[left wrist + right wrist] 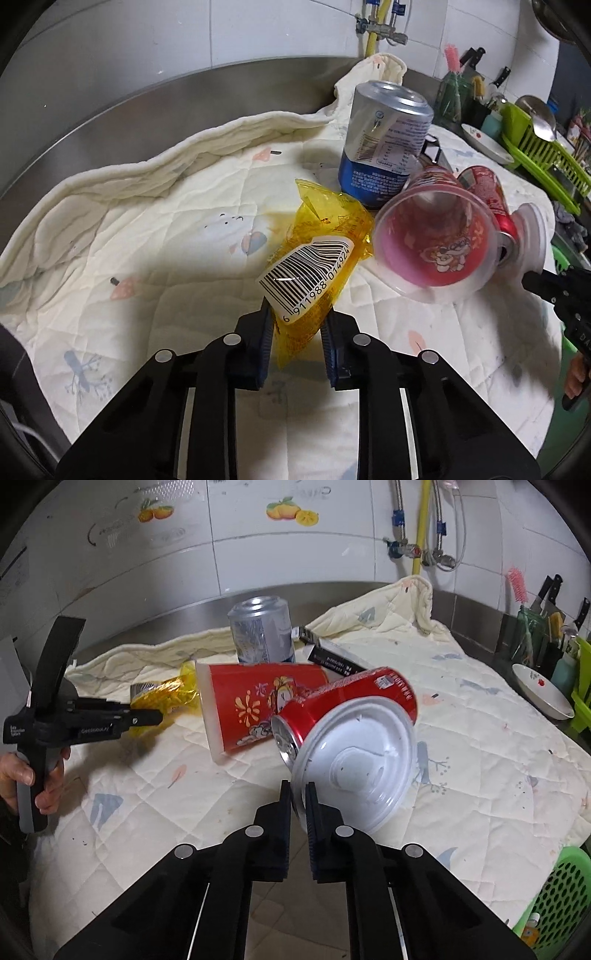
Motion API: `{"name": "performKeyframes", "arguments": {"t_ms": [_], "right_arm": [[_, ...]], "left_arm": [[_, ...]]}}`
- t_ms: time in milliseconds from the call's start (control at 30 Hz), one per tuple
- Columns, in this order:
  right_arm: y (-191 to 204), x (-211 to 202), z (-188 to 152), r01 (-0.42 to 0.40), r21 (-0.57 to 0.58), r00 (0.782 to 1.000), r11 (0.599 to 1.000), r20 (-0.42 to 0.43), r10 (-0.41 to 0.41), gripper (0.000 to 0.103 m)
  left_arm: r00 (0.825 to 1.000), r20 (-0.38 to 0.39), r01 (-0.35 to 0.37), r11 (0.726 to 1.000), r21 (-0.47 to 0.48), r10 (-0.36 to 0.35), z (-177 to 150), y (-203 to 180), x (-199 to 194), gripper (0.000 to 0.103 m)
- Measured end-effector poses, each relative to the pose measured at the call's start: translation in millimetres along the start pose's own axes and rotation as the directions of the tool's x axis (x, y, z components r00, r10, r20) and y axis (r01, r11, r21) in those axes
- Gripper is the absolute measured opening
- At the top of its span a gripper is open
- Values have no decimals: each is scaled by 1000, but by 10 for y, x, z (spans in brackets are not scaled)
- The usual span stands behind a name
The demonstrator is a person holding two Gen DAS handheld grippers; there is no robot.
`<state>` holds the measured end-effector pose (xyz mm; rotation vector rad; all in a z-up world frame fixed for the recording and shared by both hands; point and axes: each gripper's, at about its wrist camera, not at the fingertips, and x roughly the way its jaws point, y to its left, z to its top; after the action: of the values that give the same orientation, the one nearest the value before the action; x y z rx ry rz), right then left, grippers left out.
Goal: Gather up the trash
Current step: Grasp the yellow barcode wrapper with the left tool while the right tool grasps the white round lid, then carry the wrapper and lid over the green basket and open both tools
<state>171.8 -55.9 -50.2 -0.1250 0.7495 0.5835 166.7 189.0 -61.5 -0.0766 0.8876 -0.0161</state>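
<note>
My left gripper [297,314] is shut on a yellow plastic wrapper [314,254] with a barcode label, held just above the quilted cloth [147,240]. My right gripper [298,794] is shut on the rim of a white plastic lid [358,760]. Behind the lid lie a red soda can [347,701] and a red paper cup [251,701] on its side. A blue and silver can [384,144] stands upright behind them. The left gripper [147,716] with the wrapper [166,694] also shows in the right wrist view, and the lid [532,236] in the left wrist view.
A black and white carton [332,657] lies beside the upright can. A white plate [543,690], a knife holder [535,627] and a green rack [546,155] stand at the right. A green basket [557,893] is at the lower right. A steel rim [184,92] and tiled wall are behind.
</note>
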Motion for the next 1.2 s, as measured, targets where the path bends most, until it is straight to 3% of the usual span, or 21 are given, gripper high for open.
{"name": "performKeyframes", "arguments": {"t_ms": [267,433,800,967,1200], "right_arm": [[-4,-138,-34,-1,13,1000,1000,17,1,6],[25,-339,-107,-12,22,999,1000,39,12,5],[-107,-910,-324,10,102,994,995,112,-22,5],[-349,-1155,-462,67,163,988,984,124,-88,5],[-883,-1476,-734,212,263,968,941,80,-240,5]], "left_arm": [[999,35,5,999,-35,-4,-127,9,-340,21],[997,60,46,998,-41,-44,-185,-45,-585,21],[980,123,147,986,79,-156,-131,-669,-1012,21],[970,111,201,969,145,-218,-110,-1048,-1026,21],[945,46,303,920,250,-324,-101,-1769,-844,21]]}}
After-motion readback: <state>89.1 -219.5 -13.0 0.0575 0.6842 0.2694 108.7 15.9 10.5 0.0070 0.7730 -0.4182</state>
